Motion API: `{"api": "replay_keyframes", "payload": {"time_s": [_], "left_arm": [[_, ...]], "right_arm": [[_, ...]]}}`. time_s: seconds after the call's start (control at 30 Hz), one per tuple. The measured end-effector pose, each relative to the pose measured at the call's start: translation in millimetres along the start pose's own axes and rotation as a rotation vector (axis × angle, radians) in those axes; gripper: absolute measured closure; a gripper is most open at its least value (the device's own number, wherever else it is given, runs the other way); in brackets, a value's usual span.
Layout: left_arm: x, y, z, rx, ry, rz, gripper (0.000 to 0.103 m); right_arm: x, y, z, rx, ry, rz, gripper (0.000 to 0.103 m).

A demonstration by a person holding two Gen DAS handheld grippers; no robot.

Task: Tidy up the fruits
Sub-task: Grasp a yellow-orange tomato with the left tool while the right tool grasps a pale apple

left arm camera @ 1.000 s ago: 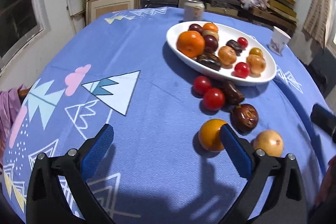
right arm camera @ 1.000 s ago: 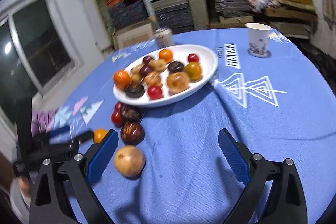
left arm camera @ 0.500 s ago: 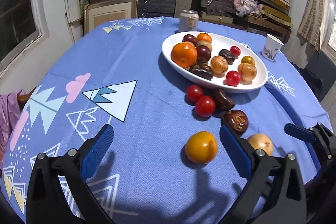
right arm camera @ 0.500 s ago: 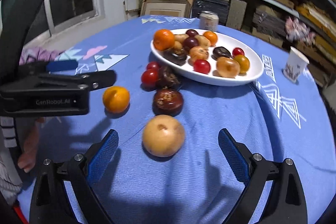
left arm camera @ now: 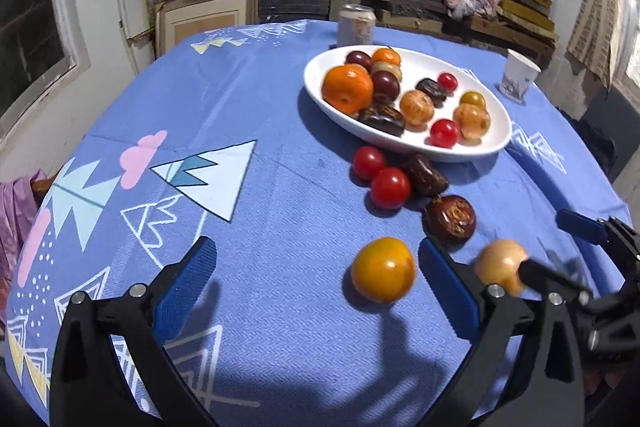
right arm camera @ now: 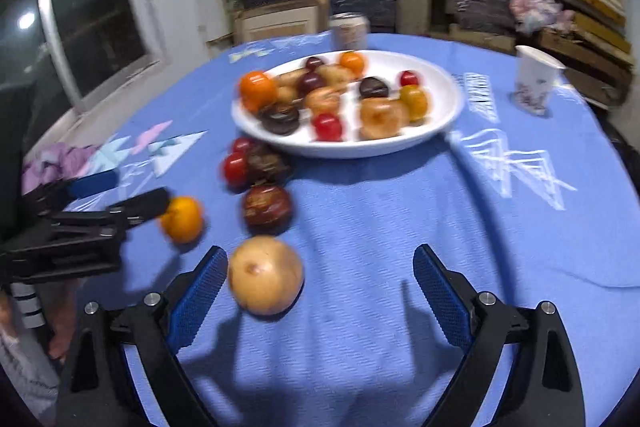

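Observation:
A white oval plate holds several fruits on the blue tablecloth. Loose fruits lie in front of it: two red tomatoes, a dark date, a dark brown round fruit, an orange fruit and a tan round fruit. My left gripper is open, the orange fruit just inside its right finger. My right gripper is open, the tan fruit just inside its left finger. Each gripper shows in the other's view.
A drink can stands behind the plate. A paper cup stands at the right. The table edge is near on the right and left. Shelves with stacked goods fill the back wall.
Both grippers have moved forward toward the loose fruits. The tan fruit now sits between the right gripper's fingers, and the orange fruit sits closer to the left gripper's right finger.

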State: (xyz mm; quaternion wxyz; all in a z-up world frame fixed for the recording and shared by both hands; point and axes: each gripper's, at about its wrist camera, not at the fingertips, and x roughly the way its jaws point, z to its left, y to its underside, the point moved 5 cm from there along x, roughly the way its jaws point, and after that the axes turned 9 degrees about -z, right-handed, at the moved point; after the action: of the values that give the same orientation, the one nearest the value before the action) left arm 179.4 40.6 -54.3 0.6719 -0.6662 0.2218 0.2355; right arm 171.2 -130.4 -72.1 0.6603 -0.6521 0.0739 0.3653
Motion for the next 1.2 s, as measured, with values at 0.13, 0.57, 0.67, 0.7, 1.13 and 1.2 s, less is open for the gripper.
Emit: {"api": "replay_keyframes", "payload": {"time_s": [0.13, 0.57, 0.67, 0.7, 1.13, 1.2], "left_arm": [[-1.4, 2.8, -4.2, 0.029, 0.001, 0.000, 0.004], [-11.6, -0.4, 35.2, -0.114, -0.013, -0.023, 0.004], [-11.1, 1.3, 24.6, -0.070, 0.001, -0.018, 0.004], [-11.3, 2.2, 20.9, -0.055, 0.005, -0.018, 0.004], [21.5, 19.3, -26.8, 0.134, 0.094, 0.083, 0.051], [22.1, 21.2, -30.8, 0.146, 0.126, 0.094, 0.061]], "right_arm": [[-0.5, 4.7, 10.3, -0.064, 0.013, 0.003, 0.027], [1.9, 7.6, 29.9, -0.112, -0.071, 0.011, 0.053], [7.3, 8.4, 26.0, -0.080, -0.072, 0.034, 0.053], [8.8, 8.6, 26.4, -0.079, -0.071, 0.038, 0.053], [11.6, 11.3, 25.6, -0.090, -0.031, 0.052, 0.048], [11.8, 11.3, 25.6, -0.092, -0.031, 0.054, 0.048]]}}
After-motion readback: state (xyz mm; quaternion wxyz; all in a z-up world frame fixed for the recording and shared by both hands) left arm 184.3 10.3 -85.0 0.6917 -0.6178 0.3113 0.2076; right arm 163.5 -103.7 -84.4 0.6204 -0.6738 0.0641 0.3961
